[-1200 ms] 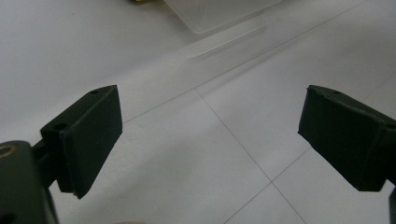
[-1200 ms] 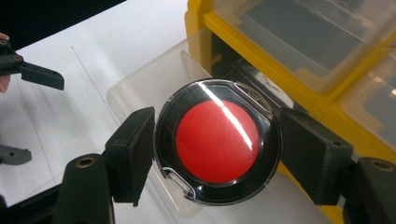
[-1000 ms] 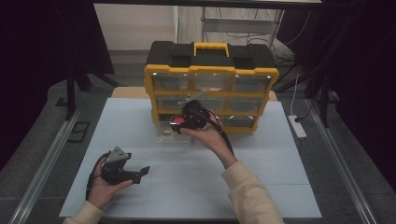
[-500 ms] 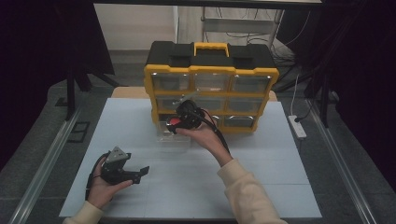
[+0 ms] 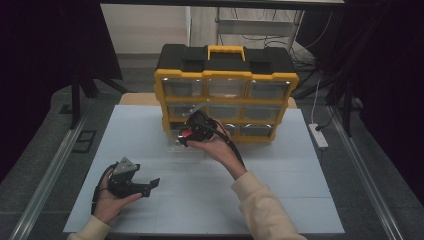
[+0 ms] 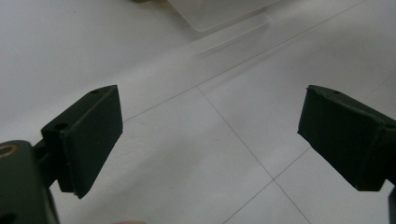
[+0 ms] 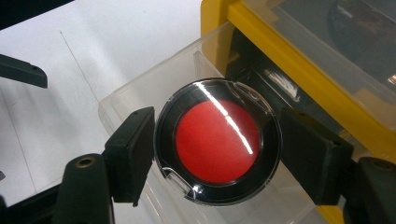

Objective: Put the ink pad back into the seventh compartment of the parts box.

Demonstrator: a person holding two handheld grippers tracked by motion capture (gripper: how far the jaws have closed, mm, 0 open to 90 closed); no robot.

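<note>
A round black disc with a red centre (image 7: 217,140), sealed in a clear round case, sits between the pads of my right gripper (image 7: 217,154), which is shut on its rim. In the high view this gripper (image 5: 187,134) hovers over a clear plastic drawer (image 5: 179,146) lying on the table in front of the yellow and black organizer (image 5: 225,80). The drawer (image 7: 135,98) lies right under the disc. My left gripper (image 5: 150,186) rests low at the front left of the table, and its jaws stand wide open (image 6: 210,135) over bare tabletop.
The white table (image 5: 260,175) has free room in the middle and at the right. The organizer holds several clear drawers in rows. A white power strip (image 5: 318,136) lies off the table's right edge. Metal rails run along both sides.
My right hand has shifted slightly left with the disc, staying over the clear drawer. The left gripper has not moved.
</note>
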